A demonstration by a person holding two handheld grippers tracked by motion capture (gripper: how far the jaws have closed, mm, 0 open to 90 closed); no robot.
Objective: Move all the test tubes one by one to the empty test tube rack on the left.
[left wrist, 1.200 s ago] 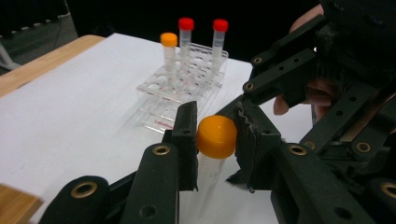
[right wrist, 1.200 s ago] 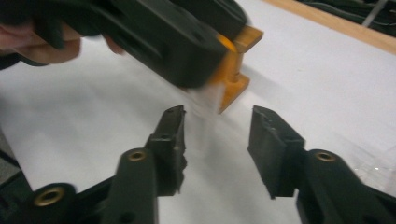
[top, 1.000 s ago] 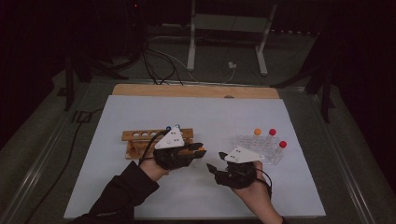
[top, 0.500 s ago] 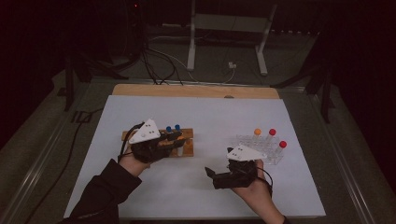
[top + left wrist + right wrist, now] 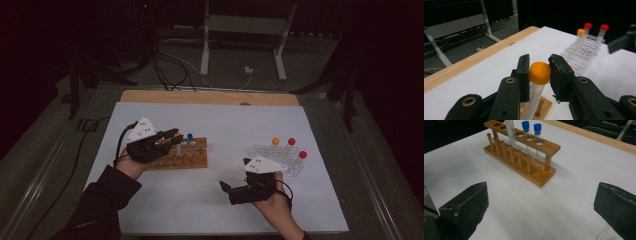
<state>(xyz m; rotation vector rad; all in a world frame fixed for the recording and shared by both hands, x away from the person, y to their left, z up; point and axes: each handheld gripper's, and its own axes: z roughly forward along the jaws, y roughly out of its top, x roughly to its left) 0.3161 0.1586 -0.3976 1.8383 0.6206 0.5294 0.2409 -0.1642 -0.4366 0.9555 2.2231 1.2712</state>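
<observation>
My left gripper [image 5: 172,136] is shut on an orange-capped tube [image 5: 539,73], its pads pressing the cap from both sides. It holds the tube over the wooden rack [image 5: 192,159], and the tube's lower end [image 5: 510,131] hangs just above a hole near the rack's left end. Two blue-capped tubes [image 5: 531,126] stand in the rack's right holes. My right gripper [image 5: 227,189] sits low over the white mat in front of the rack. Its jaws have just been opening and now stand wide apart with nothing between them.
A clear plastic rack [image 5: 280,155] stands to the right, holding one orange-capped tube [image 5: 275,141] and two red-capped tubes [image 5: 291,141]. A white mat [image 5: 225,125] covers the table, and a wooden strip [image 5: 210,97] runs along its far edge.
My left gripper has carried the orange-capped tube leftward, away from the right gripper, to above the wooden rack. The right gripper's jaws have opened while that hand stayed put.
</observation>
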